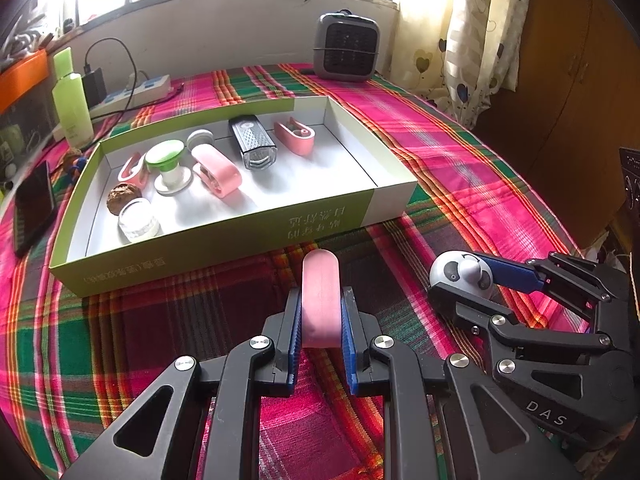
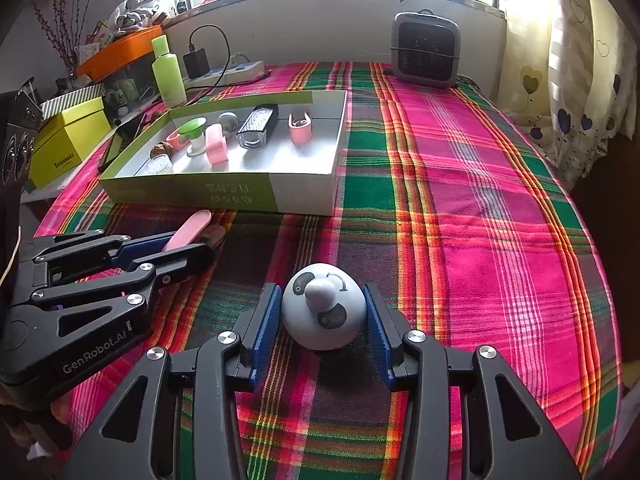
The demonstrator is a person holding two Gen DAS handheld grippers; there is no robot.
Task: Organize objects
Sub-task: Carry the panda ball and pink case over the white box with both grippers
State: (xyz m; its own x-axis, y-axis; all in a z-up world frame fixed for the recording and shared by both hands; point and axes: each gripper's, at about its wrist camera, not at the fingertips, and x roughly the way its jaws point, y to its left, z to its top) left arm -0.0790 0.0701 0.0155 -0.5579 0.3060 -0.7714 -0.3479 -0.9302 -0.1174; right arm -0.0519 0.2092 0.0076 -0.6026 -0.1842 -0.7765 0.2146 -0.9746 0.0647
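Observation:
My left gripper (image 1: 321, 297) is shut on a flat pink rounded piece (image 1: 320, 272), which sticks out forward past the blue pads, just short of the box. From the right wrist view that gripper (image 2: 196, 240) and the pink piece (image 2: 188, 227) are at the left. My right gripper (image 2: 322, 294) is shut on a white egg-shaped panda toy (image 2: 324, 312), one pad on each flank, low over the plaid cloth. In the left wrist view the toy (image 1: 460, 274) lies to the right. The shallow green-and-white box (image 1: 224, 240) (image 2: 240, 196) holds several small items.
In the box are pink clips (image 1: 218, 172), a green-topped stopper (image 1: 166, 158), a black lamp (image 1: 252, 142), a walnut (image 1: 122, 196) and a clear jar (image 1: 138, 220). A grey heater (image 1: 347, 46) stands at the back. A green bottle (image 1: 72, 100), a power strip (image 1: 136, 90) and a phone (image 1: 34, 208) lie left.

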